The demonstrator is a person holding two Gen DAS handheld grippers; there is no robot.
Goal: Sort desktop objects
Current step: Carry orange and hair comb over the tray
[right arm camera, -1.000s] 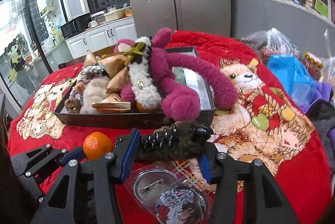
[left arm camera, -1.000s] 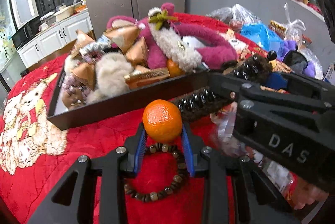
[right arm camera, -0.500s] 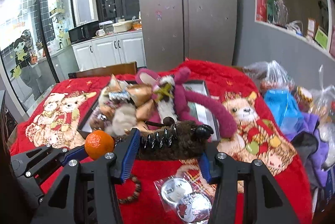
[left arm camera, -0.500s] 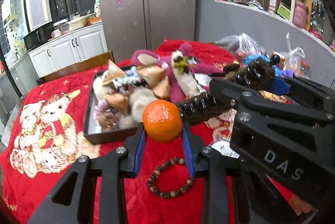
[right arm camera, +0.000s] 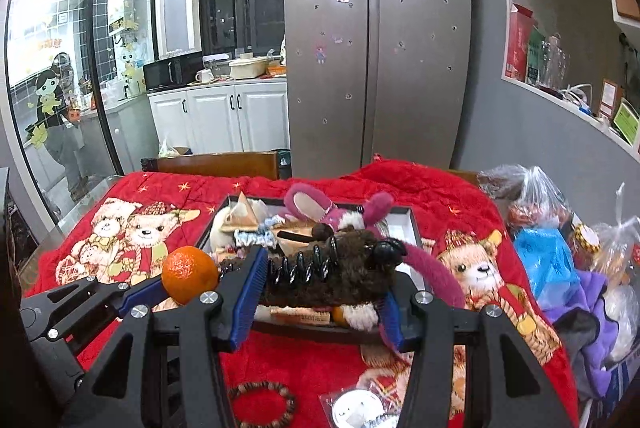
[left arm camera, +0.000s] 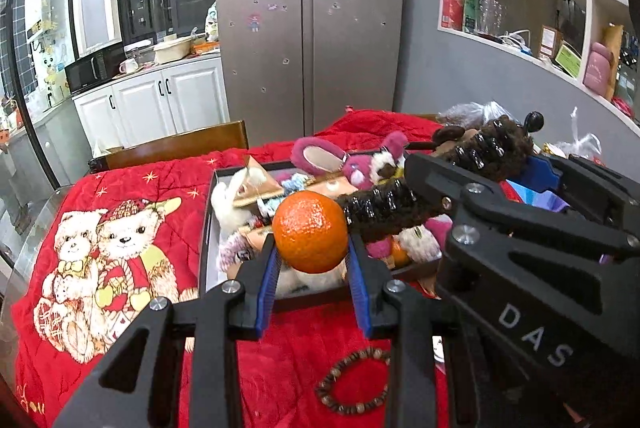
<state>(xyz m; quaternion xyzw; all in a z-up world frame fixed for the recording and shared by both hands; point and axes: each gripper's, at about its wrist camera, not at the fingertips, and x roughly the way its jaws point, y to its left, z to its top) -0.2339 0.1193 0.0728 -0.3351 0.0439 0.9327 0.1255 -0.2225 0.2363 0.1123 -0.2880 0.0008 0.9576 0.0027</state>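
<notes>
While jaws grip, orange [left arm camera: 309, 236] hangs

Bright indoor light, sharp focus, strong fisheye bending (dark vignette at corners), mild glare.

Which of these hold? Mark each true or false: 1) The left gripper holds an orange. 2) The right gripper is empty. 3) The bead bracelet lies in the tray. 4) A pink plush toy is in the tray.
1) The left gripper holds an orange: true.
2) False: the right gripper is shut on a brown furry hair claw.
3) False: the bead bracelet lies on the red blanket, in front of the tray.
4) True: the pink plush toy lies in it.
</notes>
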